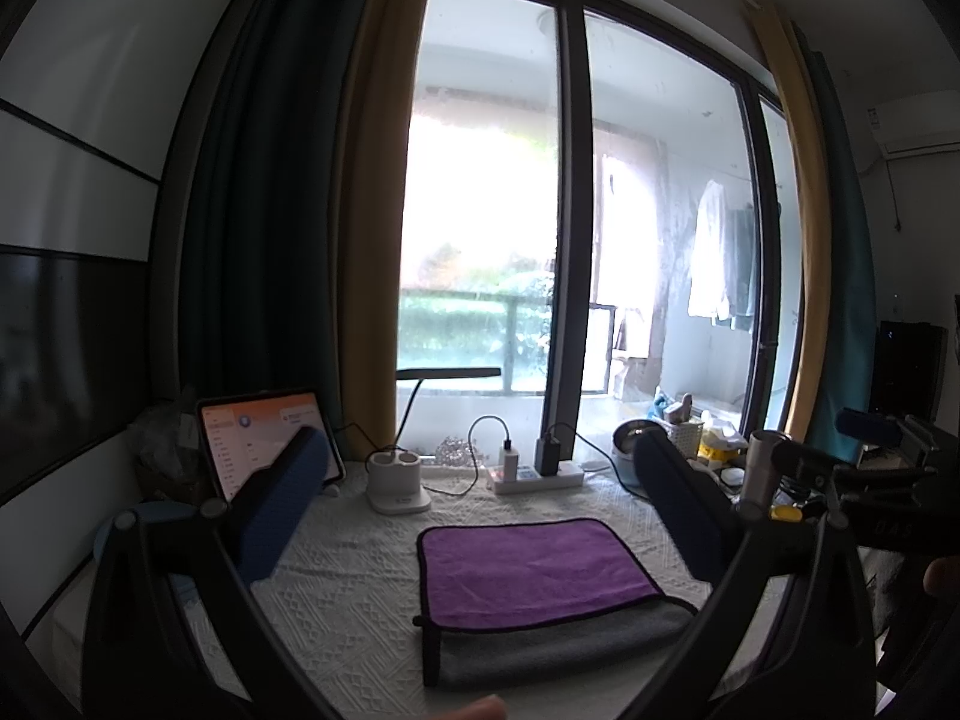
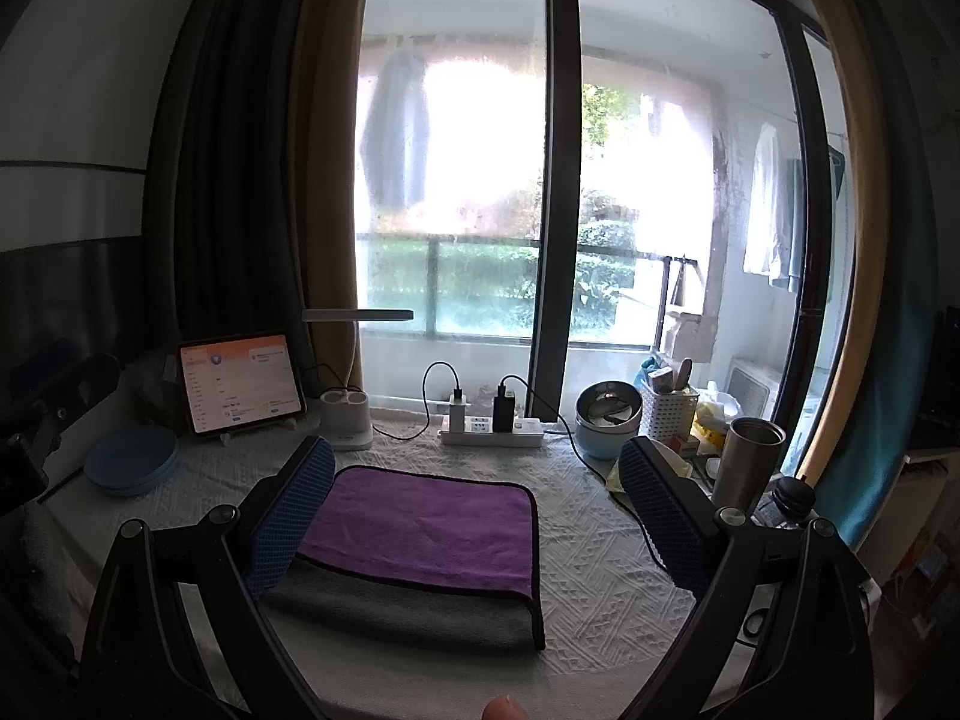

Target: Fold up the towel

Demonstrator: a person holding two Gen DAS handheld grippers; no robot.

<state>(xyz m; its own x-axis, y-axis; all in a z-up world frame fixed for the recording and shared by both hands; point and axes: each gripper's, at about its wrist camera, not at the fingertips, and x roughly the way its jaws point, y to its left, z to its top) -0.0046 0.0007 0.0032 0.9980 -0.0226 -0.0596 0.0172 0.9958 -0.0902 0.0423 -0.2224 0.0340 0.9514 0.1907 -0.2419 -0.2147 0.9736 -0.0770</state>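
**Folded towel lies on the counter, both grippers held above it**

The towel (image 1: 534, 588) lies flat on the counter (image 1: 336, 588), which has a white bumpy cloth over it. The towel is folded once. The purple side is on top, and a strip of the gray side shows along the near edge. A dark trim runs around it. It sits in the middle of the counter, closer to the near edge than to the far edge.

The left gripper (image 1: 486, 504) is up in the air and touches nothing. Its jaws are wide apart, with blue pads on the fingers (image 1: 282, 504). The towel shows between them, a bit to the right.

The right gripper (image 2: 480, 510) is also up in the air, and its jaws are wide apart too. Its left finger (image 2: 294, 516) is in front of the towel's left side in this view. I cannot tell if it touches the towel.

Along the far edge of the counter stand a tablet (image 2: 239, 381) with a lit screen, a white lamp base (image 2: 345, 420) and a white power strip (image 2: 492, 429) with chargers plugged in. A blue plate (image 2: 132, 459) lies near the far left corner. A bowl (image 2: 606, 420), a white basket (image 2: 669, 408) and a metal cup (image 2: 750, 462) stand near the far right corner.
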